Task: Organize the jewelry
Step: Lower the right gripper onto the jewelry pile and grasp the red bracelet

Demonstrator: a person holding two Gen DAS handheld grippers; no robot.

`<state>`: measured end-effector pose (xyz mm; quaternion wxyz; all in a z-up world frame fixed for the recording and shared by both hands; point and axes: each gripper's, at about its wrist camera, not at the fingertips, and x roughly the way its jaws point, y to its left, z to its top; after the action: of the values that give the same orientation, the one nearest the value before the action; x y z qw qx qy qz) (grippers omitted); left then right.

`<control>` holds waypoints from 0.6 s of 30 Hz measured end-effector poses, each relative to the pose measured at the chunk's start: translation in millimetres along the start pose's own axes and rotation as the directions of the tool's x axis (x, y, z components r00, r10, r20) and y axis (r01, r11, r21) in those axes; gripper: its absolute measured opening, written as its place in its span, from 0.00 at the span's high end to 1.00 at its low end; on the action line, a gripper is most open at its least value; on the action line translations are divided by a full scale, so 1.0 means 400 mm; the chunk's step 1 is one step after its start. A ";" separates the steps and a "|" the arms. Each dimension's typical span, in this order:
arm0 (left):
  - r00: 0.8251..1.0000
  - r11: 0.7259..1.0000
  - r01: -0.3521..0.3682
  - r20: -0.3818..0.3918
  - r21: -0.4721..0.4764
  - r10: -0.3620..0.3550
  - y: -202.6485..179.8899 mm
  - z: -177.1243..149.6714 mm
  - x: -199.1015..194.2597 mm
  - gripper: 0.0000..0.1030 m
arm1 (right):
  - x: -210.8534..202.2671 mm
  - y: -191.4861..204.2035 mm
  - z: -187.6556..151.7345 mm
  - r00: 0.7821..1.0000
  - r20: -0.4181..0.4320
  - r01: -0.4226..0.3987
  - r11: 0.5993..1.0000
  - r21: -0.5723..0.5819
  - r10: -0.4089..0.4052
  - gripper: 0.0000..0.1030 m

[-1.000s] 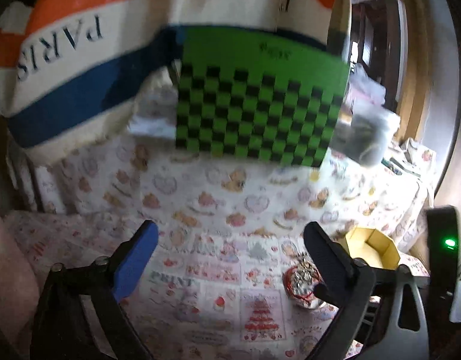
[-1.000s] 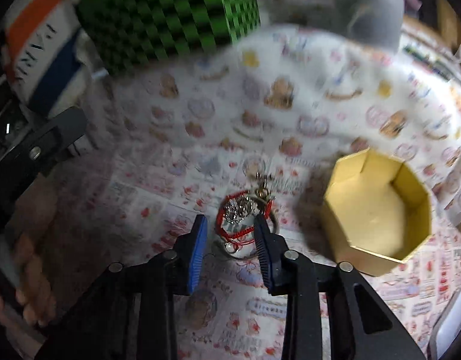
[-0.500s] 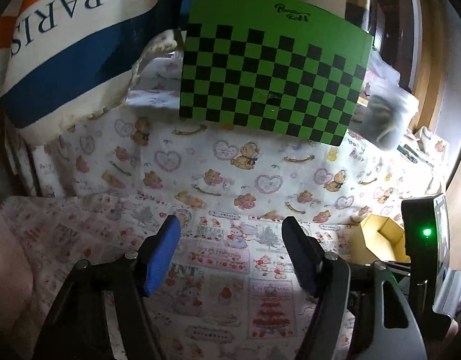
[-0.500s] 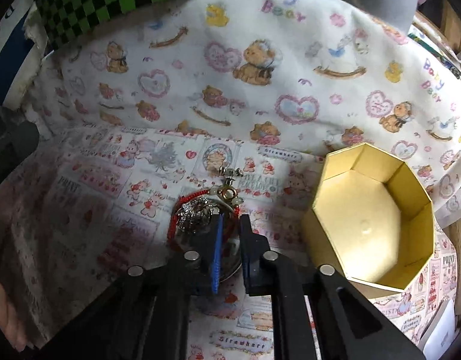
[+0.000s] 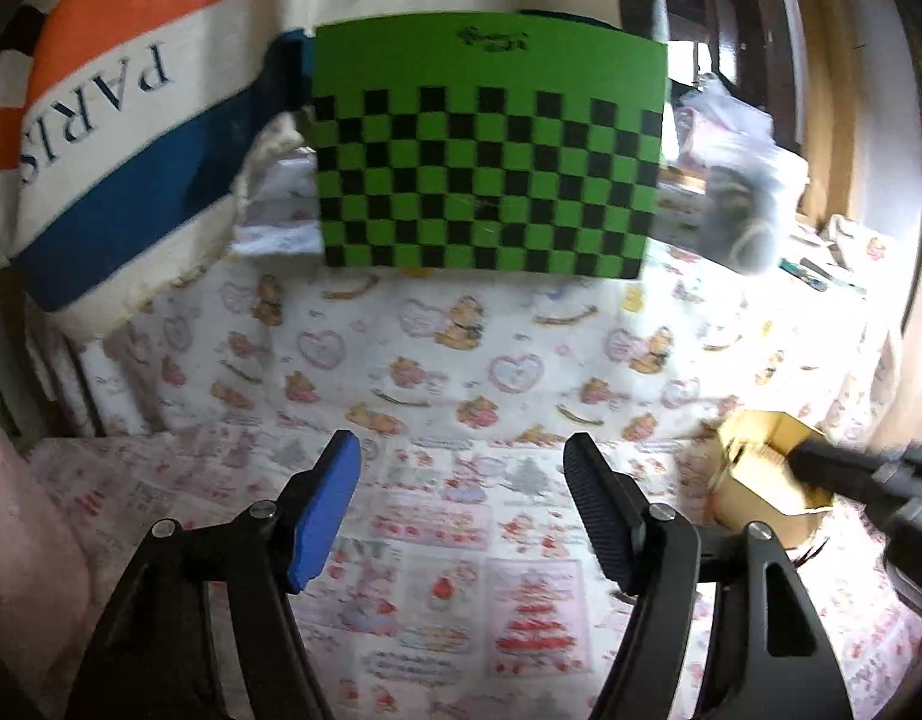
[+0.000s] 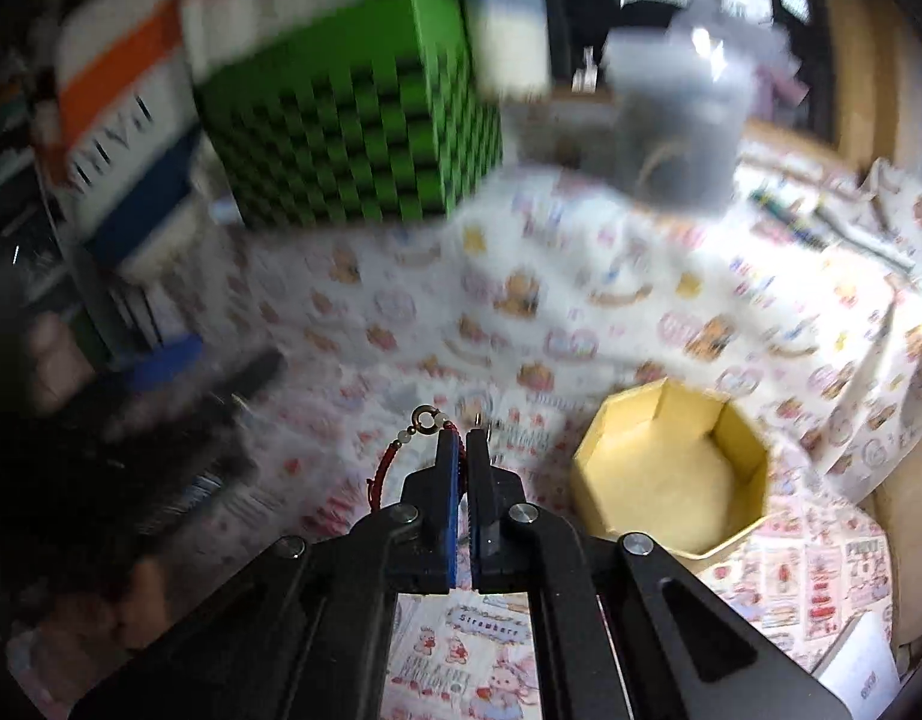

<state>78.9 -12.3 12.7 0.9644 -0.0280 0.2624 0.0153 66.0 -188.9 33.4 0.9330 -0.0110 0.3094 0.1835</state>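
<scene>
My right gripper (image 6: pixel 463 438) is shut on a red cord bracelet (image 6: pixel 404 437) with pale beads and a small metal ring. The bracelet hangs from the fingertips above the printed cloth, just left of the open yellow octagonal box (image 6: pixel 670 474). In the left wrist view the right gripper (image 5: pixel 802 461) reaches in from the right over the yellow box (image 5: pixel 754 468). My left gripper (image 5: pixel 461 462) hovers open over the cloth with nothing between its blue and black pads. It shows as a blur at the left of the right wrist view (image 6: pixel 209 366).
A green and black checkered box (image 5: pixel 484 168) stands at the back on the bear-print cloth (image 5: pixel 461 360). A striped bag marked PARIS (image 5: pixel 101 120) leans behind it at the left. A clear plastic tub (image 6: pixel 676 120) sits at the back right.
The right gripper closed on the bracelet and lifted it off the cloth. The left gripper's jaws narrowed and it shifted slightly.
</scene>
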 end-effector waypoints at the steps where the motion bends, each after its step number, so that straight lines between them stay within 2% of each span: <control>1: 1.000 1.000 0.020 -0.010 -0.006 -0.020 -0.002 -0.001 0.001 0.33 | -0.031 -0.024 0.000 1.000 0.028 0.004 1.000 0.012 -0.005 0.97; 4: 0.996 0.997 0.077 -0.050 -0.028 -0.078 -0.008 -0.002 0.010 0.35 | -0.083 -0.080 0.001 0.993 0.103 0.051 0.997 0.051 -0.056 0.97; 5: 0.992 0.994 0.103 -0.072 -0.045 -0.106 -0.011 0.001 0.014 0.43 | -0.086 -0.098 0.001 0.992 0.107 0.063 0.996 0.066 -0.070 0.97; 7: 0.978 0.987 0.147 -0.140 -0.068 -0.155 -0.027 0.011 0.024 0.53 | -0.082 -0.128 -0.001 0.993 0.093 0.057 0.994 0.096 -0.066 0.97; 9: 0.964 0.987 0.159 -0.213 -0.031 -0.162 -0.067 0.025 0.040 0.56 | -0.075 -0.152 -0.003 0.991 0.092 0.083 0.990 0.115 -0.094 0.97; 11: 0.946 0.986 0.160 -0.292 0.036 -0.143 -0.113 0.030 0.068 0.59 | -0.059 -0.177 -0.012 0.991 0.085 0.093 0.988 0.123 -0.104 0.97; 13: 0.918 0.985 0.161 -0.375 0.065 -0.125 -0.149 0.021 0.109 0.67 | -0.061 -0.195 -0.014 0.993 0.077 0.076 0.986 0.146 -0.088 0.97; 15: 0.883 0.984 0.177 -0.443 0.010 -0.155 -0.159 0.006 0.152 0.72 | -0.065 -0.199 -0.018 0.994 0.079 0.069 0.986 0.150 -0.081 0.97; 16: 0.872 0.983 0.180 -0.459 -0.024 -0.171 -0.158 -0.002 0.167 0.78 | -0.066 -0.197 -0.018 0.993 0.079 0.071 0.986 0.148 -0.083 0.97; 17: 0.865 0.984 0.175 -0.471 -0.038 -0.172 -0.160 -0.008 0.179 0.83 | -0.067 -0.197 -0.018 0.993 0.079 0.071 0.986 0.149 -0.084 0.97; 18: 0.867 0.986 0.163 -0.473 -0.027 -0.156 -0.165 -0.013 0.186 0.83 | -0.067 -0.198 -0.018 0.994 0.078 0.068 0.986 0.153 -0.080 0.97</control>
<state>143.3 -77.4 -26.7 0.8691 -0.0458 0.4869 -0.0737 69.5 -272.8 35.8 0.9496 0.0556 0.2821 0.1252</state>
